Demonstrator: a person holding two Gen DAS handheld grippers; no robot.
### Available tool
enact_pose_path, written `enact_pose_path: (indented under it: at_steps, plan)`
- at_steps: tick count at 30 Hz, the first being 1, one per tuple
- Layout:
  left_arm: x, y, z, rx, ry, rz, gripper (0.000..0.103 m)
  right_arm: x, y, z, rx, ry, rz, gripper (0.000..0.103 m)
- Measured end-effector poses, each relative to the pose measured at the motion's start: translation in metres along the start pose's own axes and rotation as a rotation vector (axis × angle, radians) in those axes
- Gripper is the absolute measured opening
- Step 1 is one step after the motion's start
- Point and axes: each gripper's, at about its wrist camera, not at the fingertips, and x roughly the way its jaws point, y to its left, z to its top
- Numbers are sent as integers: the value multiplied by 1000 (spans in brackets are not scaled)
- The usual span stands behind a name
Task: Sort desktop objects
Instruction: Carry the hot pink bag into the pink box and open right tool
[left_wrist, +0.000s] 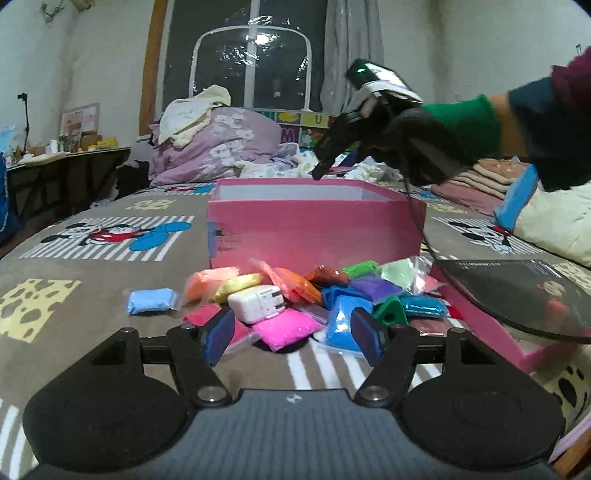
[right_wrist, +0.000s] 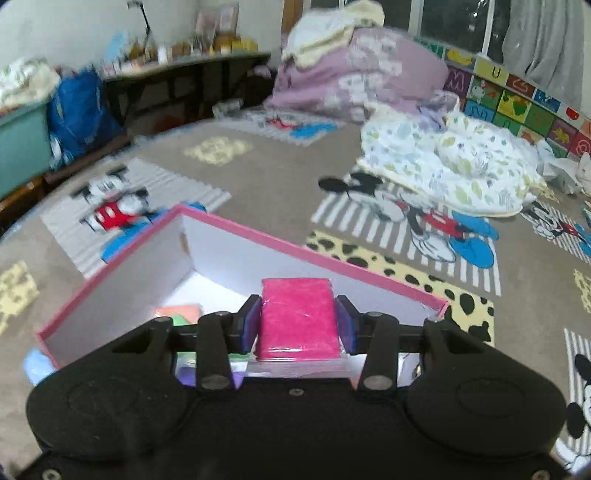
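Right hand-held gripper (right_wrist: 298, 323) clamps pink packet (right_wrist: 297, 317) above the box (right_wrist: 229, 254). I'd lower inside the walls before releasing. Left hand-held gripper (left_wrist: 293, 334) gapes empty before the pile (left_wrist: 295, 295) fronting the box.

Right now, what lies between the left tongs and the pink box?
In the left wrist view, a heap of coloured clay packets with a white charger on it lies between the open left tongs and the pink box.

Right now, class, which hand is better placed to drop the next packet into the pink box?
Right: its tongs already grip a magenta clay packet above the open pink box. The left tongs are open, down by the pile.
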Motion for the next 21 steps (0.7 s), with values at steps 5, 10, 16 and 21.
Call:
enact_pose_path:
  at_steps: [5, 10, 16, 21]
  plan:
    - [-1, -4, -5, 15, -3, -14, 68, 23, -9, 6, 8, 77, -28, 43]
    - [1, -4, -8, 16, 4, -13, 68, 43, -20, 11, 61, 151, -34, 42]
    - [4, 1, -10, 3, 11, -6, 68, 62, -13, 0, 25, 246, -43, 43]
    - [5, 2, -10, -4, 21, -10, 68, 66, -5, -8, -9, 283, -56, 47]
